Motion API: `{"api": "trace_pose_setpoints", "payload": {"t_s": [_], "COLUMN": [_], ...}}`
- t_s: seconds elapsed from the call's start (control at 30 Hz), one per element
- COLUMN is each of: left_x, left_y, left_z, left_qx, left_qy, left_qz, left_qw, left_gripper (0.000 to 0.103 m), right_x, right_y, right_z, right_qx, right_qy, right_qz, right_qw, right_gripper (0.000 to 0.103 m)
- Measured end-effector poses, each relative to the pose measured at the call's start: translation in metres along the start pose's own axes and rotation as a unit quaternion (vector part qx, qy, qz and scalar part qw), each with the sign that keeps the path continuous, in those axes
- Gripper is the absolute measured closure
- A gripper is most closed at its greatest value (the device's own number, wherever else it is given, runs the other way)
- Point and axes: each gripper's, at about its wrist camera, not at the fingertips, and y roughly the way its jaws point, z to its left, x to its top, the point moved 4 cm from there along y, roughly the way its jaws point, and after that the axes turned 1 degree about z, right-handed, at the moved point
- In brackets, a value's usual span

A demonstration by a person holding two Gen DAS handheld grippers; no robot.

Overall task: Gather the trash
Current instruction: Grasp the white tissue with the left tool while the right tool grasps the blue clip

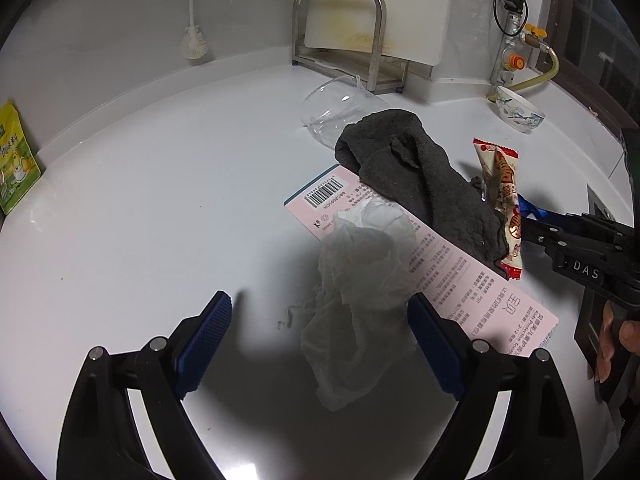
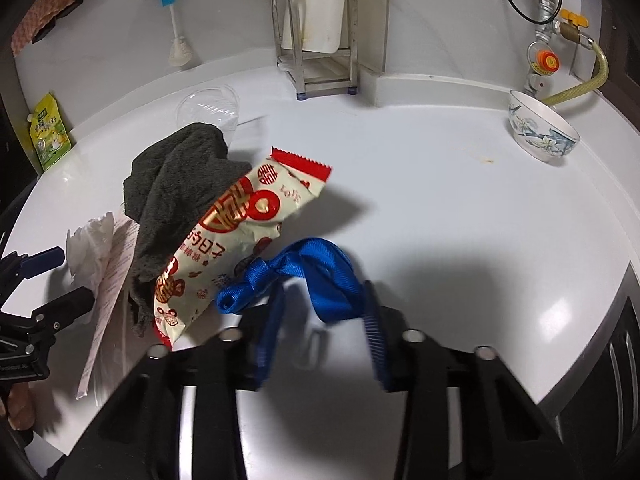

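White worktop (image 1: 160, 200) strewn with trash. Crumpled white tissue (image 1: 360, 292) lying on the near end of a pink printed carton flap (image 1: 460, 264), just ahead of the left tongs (image 1: 320, 344); pads spread wide, nothing between them, right pad touching or just beside the tissue's edge. Dark grey cloth (image 1: 416, 184) draped across the flap's far half, a clear plastic cup (image 1: 332, 116) tipped on its side behind it. Red-and-cream snack wrapper (image 2: 240, 240) leaning against the cloth's right side. Blue ribbon (image 2: 304, 276) bunched just beside the wrapper's lower end, its loop reaching down between the pads of the right tongs (image 2: 324, 336). Right tongs narrowed but blurred; hard to tell whether the pads actually press the ribbon, a gap apparently left on either side. Farther back: patterned bowl (image 2: 540, 132) near the gas valve (image 2: 568, 24), steel rack (image 2: 316, 60) against the wall, green pouch (image 2: 48, 132) at far left, brush (image 2: 176, 36) hanging on the wall. Fingers of a hand (image 1: 616, 344) visible at the right edge of the left view.
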Motion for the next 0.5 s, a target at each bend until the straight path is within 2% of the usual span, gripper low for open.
{"api": "trace_pose_setpoints", "payload": {"t_s": [0.03, 0.1, 0.17, 0.2, 0.27, 0.33, 0.43, 0.5], "left_x": [0.0, 0.001, 0.0, 0.0, 0.0, 0.0, -0.003, -0.005], "left_y": [0.0, 0.0, 0.004, 0.004, 0.002, 0.001, -0.001, -0.005], "left_z": [0.0, -0.001, -0.002, -0.003, -0.003, -0.004, -0.003, -0.003], "left_qx": [-0.002, -0.005, -0.01, -0.01, -0.012, -0.015, -0.021, -0.022], "left_qy": [0.0, 0.001, 0.002, 0.002, 0.002, 0.003, 0.002, 0.005], "left_qz": [-0.002, -0.003, 0.005, 0.004, 0.002, 0.003, 0.004, 0.0], "left_qw": [1.0, 1.0, 0.9999, 0.9999, 0.9999, 0.9999, 0.9998, 0.9997], "left_gripper": [0.016, 0.023, 0.041, 0.043, 0.063, 0.075, 0.085, 0.088], "right_x": [0.0, -0.002, -0.005, -0.006, -0.009, -0.012, -0.018, -0.023], "right_y": [-0.001, -0.002, -0.004, -0.005, -0.007, -0.009, -0.014, -0.019], "right_z": [0.001, 0.002, 0.002, 0.002, 0.002, 0.003, 0.007, 0.009], "right_qx": [0.003, 0.01, 0.012, 0.013, 0.017, 0.021, 0.026, 0.028], "right_qy": [0.001, 0.004, 0.006, 0.008, 0.014, 0.017, 0.022, 0.024], "right_qz": [0.0, -0.001, -0.003, -0.004, -0.008, -0.01, -0.013, -0.017], "right_qw": [1.0, 1.0, 1.0, 1.0, 1.0, 1.0, 0.999, 0.999], "right_gripper": [0.081, 0.086, 0.094, 0.094, 0.095, 0.096, 0.096, 0.096]}}
